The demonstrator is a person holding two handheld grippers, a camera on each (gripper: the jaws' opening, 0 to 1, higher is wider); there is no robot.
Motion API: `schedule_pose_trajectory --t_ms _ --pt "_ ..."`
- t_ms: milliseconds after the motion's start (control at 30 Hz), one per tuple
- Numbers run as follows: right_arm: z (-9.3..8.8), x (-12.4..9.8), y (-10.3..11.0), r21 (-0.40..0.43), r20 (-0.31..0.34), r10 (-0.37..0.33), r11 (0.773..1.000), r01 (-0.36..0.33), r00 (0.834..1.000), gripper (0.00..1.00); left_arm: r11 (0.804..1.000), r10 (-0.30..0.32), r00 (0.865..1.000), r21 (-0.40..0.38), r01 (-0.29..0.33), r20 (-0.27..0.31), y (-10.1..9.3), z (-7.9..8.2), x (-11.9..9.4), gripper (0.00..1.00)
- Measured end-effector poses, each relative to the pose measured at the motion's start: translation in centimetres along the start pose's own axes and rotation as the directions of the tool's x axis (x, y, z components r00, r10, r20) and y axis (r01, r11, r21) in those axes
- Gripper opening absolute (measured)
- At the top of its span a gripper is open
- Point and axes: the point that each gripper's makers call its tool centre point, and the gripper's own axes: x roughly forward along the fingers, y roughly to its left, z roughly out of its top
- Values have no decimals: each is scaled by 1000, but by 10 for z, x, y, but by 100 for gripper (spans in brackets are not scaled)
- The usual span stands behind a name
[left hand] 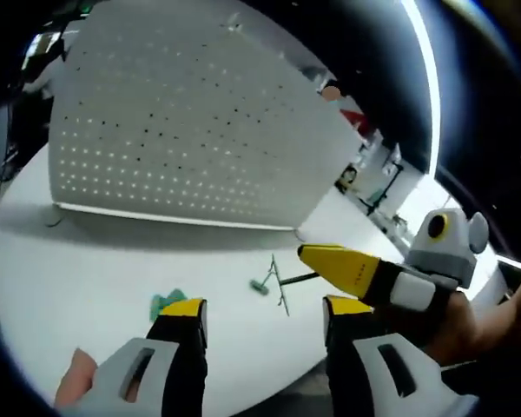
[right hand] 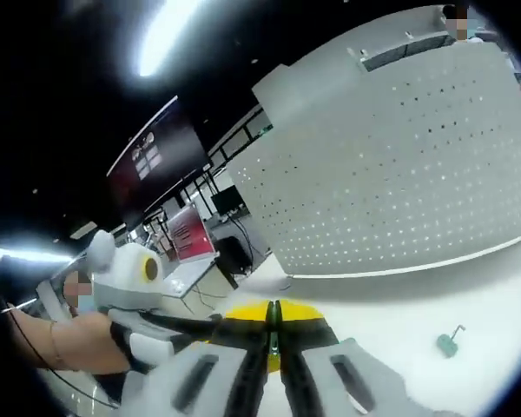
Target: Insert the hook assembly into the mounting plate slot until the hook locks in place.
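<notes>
We have not started the insertion, as far as we can judge: the thin dark wire hook assembly with a small teal end piece (left hand: 276, 282) lies flat on the white counter (left hand: 87, 261), well short of the large white perforated mounting plate (left hand: 182, 122) that stands upright at the back. In the right gripper view the same plate (right hand: 399, 165) rises behind the counter, and a small teal piece with a wire loop (right hand: 449, 342) rests on the surface off to the side. Our left gripper (left hand: 262, 314) hangs over the counter with its yellow-tipped jaws spread wide, holding nothing. Our right gripper (right hand: 273, 314) has its jaws pressed together, with nothing that we can see between them. Picking up the hook, carrying it to a slot and locking it in are all still ahead.
</notes>
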Motion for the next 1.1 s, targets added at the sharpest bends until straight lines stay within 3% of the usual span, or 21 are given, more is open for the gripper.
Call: schedule_pose_trajectory --t_ms 267,300,367,567,633,1000,1067,1100 --pt "6 -1 10 18 29 18 1000 -19 999 0 996 -55 998 -66 56 17 -10 1 -3 37" --pt "7 0 12 16 32 22 1000 -22 999 0 990 -89 996 -107 91 27 -15 2 -3 35" --pt "9 1 15 10 36 28 1000 -28 999 0 983 -98 994 -153 104 47 -15 3 -3 33" --pt "12 1 23 -10 47 38 999 -37 998 0 974 -121 989 -180 135 87 -19 8 -7 25" --pt "11 2 25 -19 46 45 999 -45 998 0 961 -158 983 -214 175 91 -23 7 -8 21" --pt "6 0 31 -43 39 53 998 -51 998 0 955 -135 984 -250 161 119 -14 6 -14 6" --pt "5 0 32 -46 34 54 998 -52 998 0 925 -166 976 -320 205 145 -17 6 -14 6" --pt "4 0 33 -48 34 54 997 -52 998 0 922 -162 975 -329 206 155 -15 6 -14 6"
